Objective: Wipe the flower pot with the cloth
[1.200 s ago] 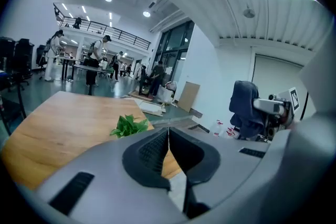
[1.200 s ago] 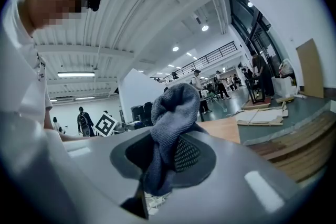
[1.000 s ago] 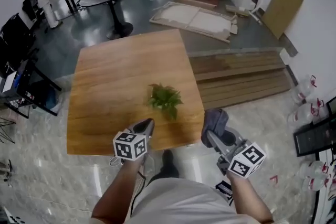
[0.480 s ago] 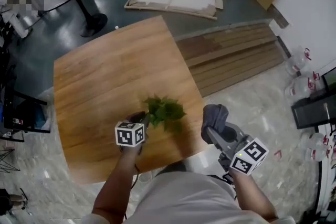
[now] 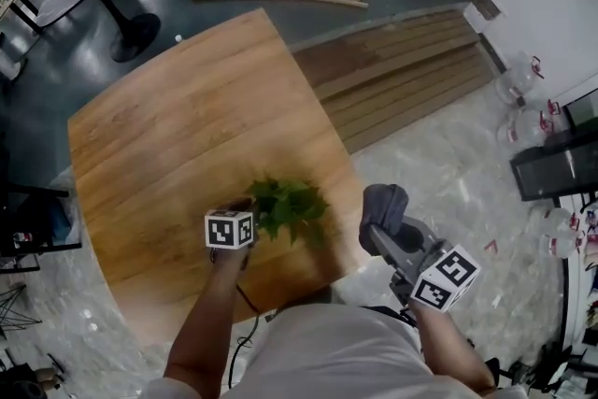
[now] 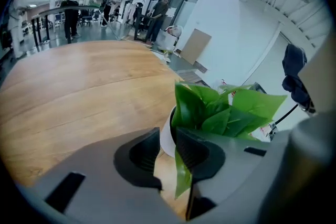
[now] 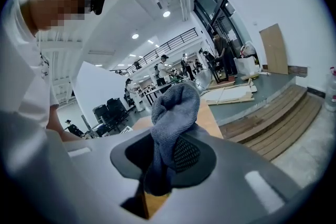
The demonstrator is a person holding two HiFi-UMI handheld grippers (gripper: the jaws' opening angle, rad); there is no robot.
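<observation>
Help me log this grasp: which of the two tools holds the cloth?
The right tool: the grey cloth is pinched between its jaws. The left tool instead grips the white flower pot by its rim.

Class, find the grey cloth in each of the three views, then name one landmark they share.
Head view: cloth lower right, in the right gripper, just off the wooden table edge.
Left gripper view: cloth far right, dark, beyond the flower pot leaves.
Right gripper view: cloth centre, clamped between the jaws.
Shared landmark: the wooden table.
</observation>
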